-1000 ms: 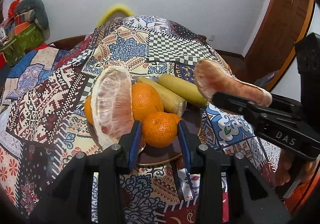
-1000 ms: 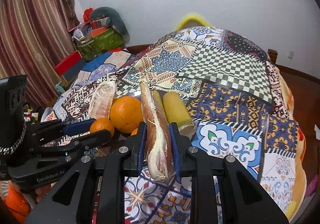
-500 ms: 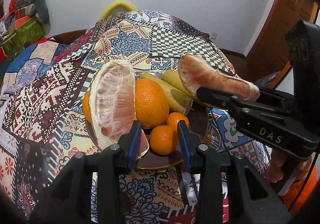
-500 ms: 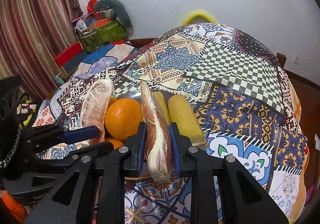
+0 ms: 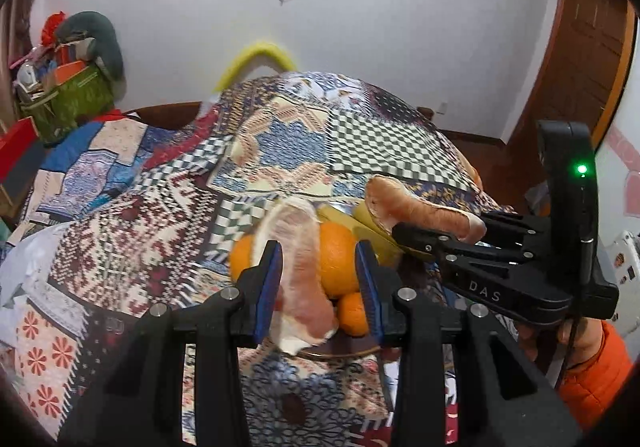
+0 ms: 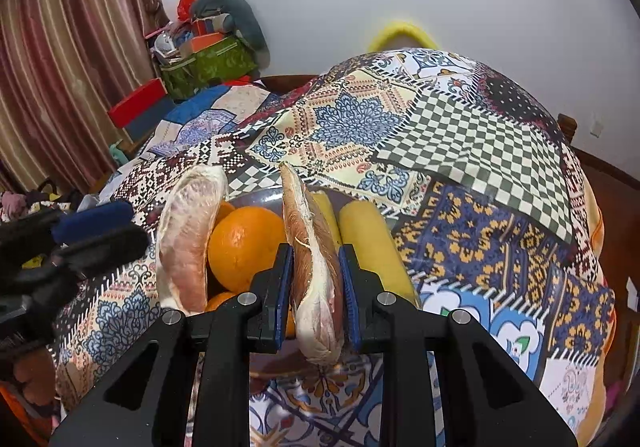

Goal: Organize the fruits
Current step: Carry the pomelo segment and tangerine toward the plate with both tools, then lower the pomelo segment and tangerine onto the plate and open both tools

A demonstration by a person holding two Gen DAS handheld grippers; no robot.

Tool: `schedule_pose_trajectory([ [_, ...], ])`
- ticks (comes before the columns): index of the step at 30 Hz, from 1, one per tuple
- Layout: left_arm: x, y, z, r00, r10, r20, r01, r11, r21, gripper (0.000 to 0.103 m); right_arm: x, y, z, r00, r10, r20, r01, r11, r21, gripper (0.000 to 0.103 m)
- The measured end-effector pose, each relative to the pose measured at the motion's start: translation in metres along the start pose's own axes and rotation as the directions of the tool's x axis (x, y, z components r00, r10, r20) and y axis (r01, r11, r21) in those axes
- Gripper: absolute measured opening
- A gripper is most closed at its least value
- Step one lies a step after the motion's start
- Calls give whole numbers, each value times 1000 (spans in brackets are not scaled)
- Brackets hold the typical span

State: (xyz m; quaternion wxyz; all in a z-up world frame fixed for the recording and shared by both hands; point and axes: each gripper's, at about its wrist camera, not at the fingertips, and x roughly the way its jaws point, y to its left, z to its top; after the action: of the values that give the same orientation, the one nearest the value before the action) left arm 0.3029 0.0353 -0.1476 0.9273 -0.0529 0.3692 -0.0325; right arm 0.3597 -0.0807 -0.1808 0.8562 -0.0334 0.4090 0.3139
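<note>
A brown plate [image 5: 344, 351] on the patchwork cloth holds a big orange [image 5: 338, 259], small oranges [image 5: 354, 313], two bananas [image 6: 370, 243] and a peeled pomelo segment [image 5: 300, 275] leaning on the oranges. My left gripper [image 5: 318, 287] is open, its jaws on either side of that segment and the big orange. My right gripper [image 6: 314, 291] is shut on a second pomelo segment [image 6: 314, 275] and holds it above the plate's right side, over the bananas. It also shows in the left wrist view [image 5: 420, 213].
The table carries a patterned patchwork cloth [image 6: 460, 135]. A yellow chair back [image 5: 256, 59] stands behind it. Boxes and a green bag [image 6: 208, 67] pile up at the far left by the curtain. A wooden door [image 5: 576, 59] is at the right.
My left gripper has pulled back and shifted left, so the plate's pomelo segment now sits between its open jaws. The right gripper has moved in over the plate with its segment.
</note>
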Motion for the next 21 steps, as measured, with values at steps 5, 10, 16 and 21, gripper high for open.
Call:
schedule_pose_trajectory([
  [5,2,17,-1,1000,24,-6,-25,999,-27,37,16,7,12,1000,-8,-12,8,1000,-27,21],
  [10,6,23,-5,999,33,-15,-34,999,-33,37,33,10,17,999,-13,-43,11,999,-53,21],
  [16,9,25,-7,999,43,-18,-44,999,-30,37,35,5,12,998,1,-62,-3,1000,-31,24],
  [21,8,24,-9,999,41,-22,-42,999,-32,37,27,5,11,998,6,-57,-7,1000,-26,24],
])
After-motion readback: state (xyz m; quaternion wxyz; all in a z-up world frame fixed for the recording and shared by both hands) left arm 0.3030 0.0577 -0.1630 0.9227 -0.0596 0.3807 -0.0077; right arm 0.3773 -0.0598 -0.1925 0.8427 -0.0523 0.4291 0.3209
